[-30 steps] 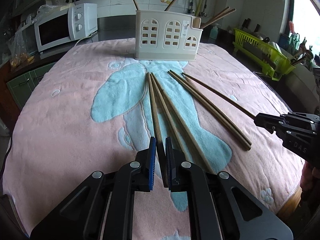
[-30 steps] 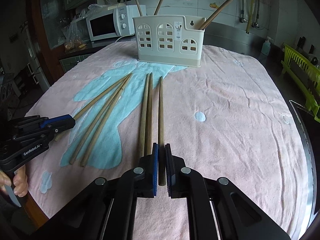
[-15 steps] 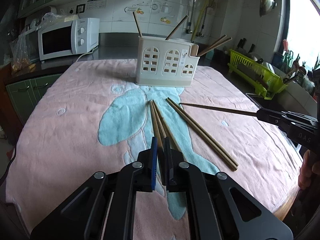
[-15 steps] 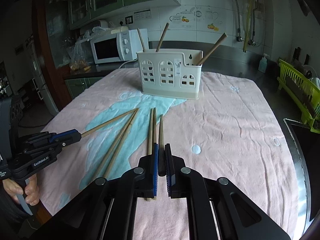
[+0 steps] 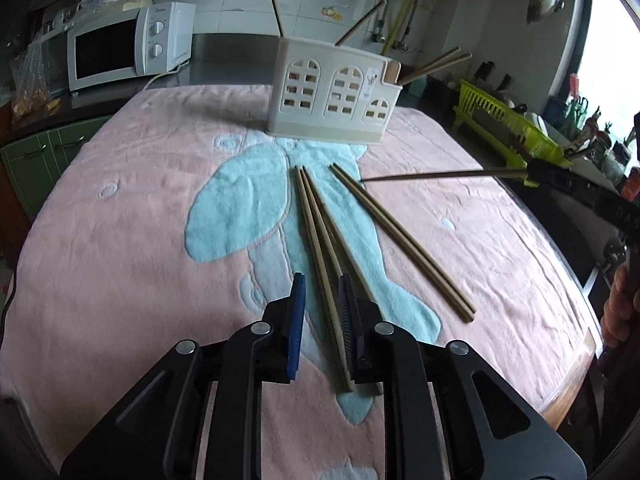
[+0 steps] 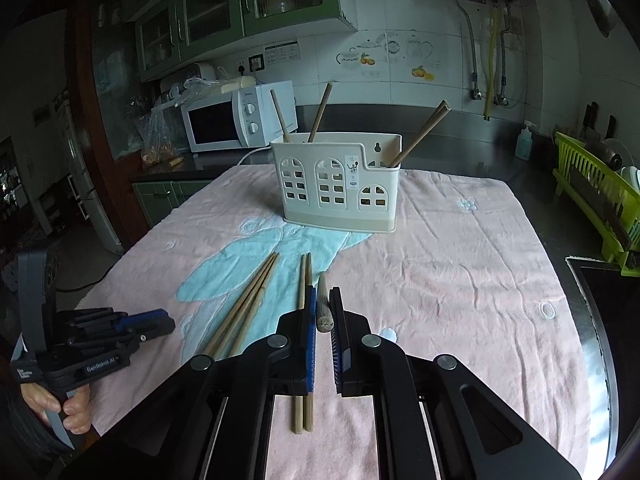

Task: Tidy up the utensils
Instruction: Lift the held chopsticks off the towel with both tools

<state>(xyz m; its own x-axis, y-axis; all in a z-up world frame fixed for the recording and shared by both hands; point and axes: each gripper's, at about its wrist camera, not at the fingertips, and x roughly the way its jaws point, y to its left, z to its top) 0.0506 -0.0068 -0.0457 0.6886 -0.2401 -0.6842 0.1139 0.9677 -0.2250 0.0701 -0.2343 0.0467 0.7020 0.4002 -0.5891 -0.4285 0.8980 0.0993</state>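
A pink terry towel with a pale blue figure (image 6: pixel 460 276) covers the bench, and near its far edge stands a cream plastic utensil caddy with arched window cut-outs (image 6: pixel 340 184), four brown wooden chopsticks leaning out of its top. A white microwave oven (image 6: pixel 236 120) sits on the counter beyond the far left corner, and a lime green dish rack (image 6: pixel 596 200) off the right edge. Across the towel's middle lie two pairs of loose brown wooden chopsticks (image 5: pixel 400 236), one pair running under the left gripper (image 5: pixel 320 312), whose jaws stand apart around a stick without pinching it. The right gripper (image 6: pixel 322 320) is clenched on a single brown wooden chopstick (image 5: pixel 440 176), held raised above the towel with its far tip pointing toward the caddy.
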